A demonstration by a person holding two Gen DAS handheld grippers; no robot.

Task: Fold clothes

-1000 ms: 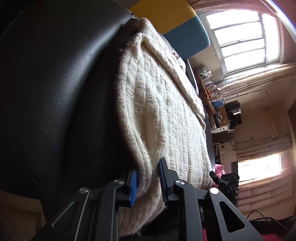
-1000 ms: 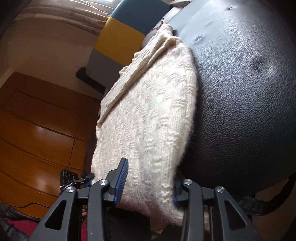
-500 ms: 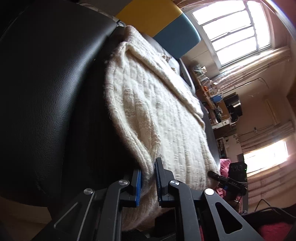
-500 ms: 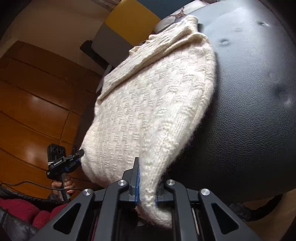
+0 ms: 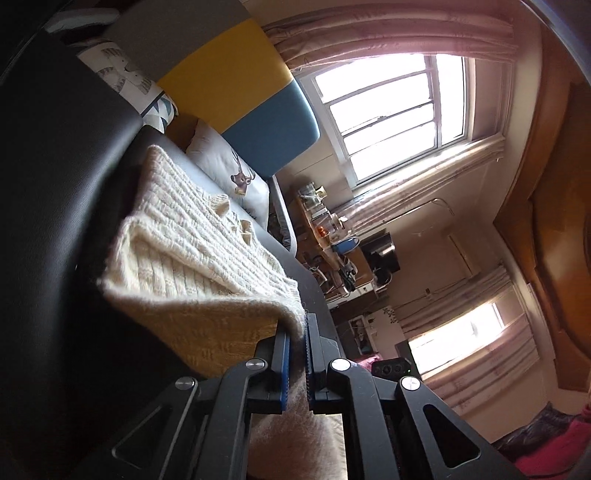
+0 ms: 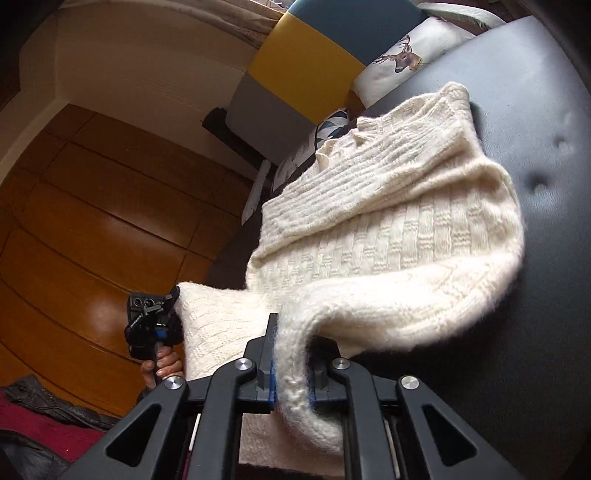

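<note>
With my left tongs (image 5: 295,354) and right tongs (image 6: 291,363) each clamped on the cream sweater's (image 6: 388,236) near hem, lifted off the black leather seat (image 6: 535,258), the final fold-over looks barely begun.

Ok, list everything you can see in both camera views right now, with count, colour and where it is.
sweater: one, cream knit, on the sofa, near edge lifted
sofa: one, black leather, under the sweater
cushions: two, white, one with a deer print, at the sofa's far end
windows: two, bright, far wall
curtains: pinkish, at the windows
left gripper: black, blue pads, clamped on the sweater edge
right gripper: same, clamped on the edge
hand: one, holding the left gripper
</note>
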